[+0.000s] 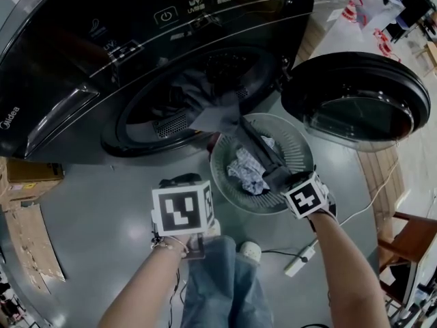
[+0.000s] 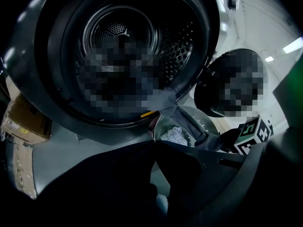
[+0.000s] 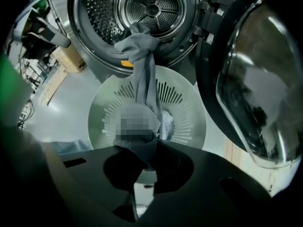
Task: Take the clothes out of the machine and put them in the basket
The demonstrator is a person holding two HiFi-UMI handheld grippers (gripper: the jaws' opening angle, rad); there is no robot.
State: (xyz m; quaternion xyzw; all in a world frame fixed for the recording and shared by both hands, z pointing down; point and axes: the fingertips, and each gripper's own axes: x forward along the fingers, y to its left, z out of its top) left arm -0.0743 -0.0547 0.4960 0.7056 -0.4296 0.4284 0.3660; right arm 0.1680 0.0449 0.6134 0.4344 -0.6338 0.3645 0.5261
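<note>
1. in front of the open washing machine (image 1: pixel 68 80), i am standing over the round pale basket (image 1: pixel 300 149), which is sitting just below the drum opening and beside the swung-open door (image 1: pixel 355 101).
2. my right claw (image 3: pixel 144 148) is gripping a long grey garment (image 3: pixel 144 74), its jaws pressing together on the cloth's lower end, right over the basket.
3. the garment is stretching from the lip of the drum (image 3: pixel 151 8), where its upper end is bunching, down across the basket's far rim to my claw. so it is hanging half out of the machine and half inside the basket.
4. a white patterned cloth (image 1: pixel 247 169) is lying crumpled on the basket's bottom, just beside the grey garment.
5. my left claw (image 2: pixel 155 143) is hovering to the left of the basket, apart from the garment. its jaws are meeting at the tips with nothing between them.
6. a cardboard box (image 1: pixel 31 173) is sitting by the machine's left side.
</note>
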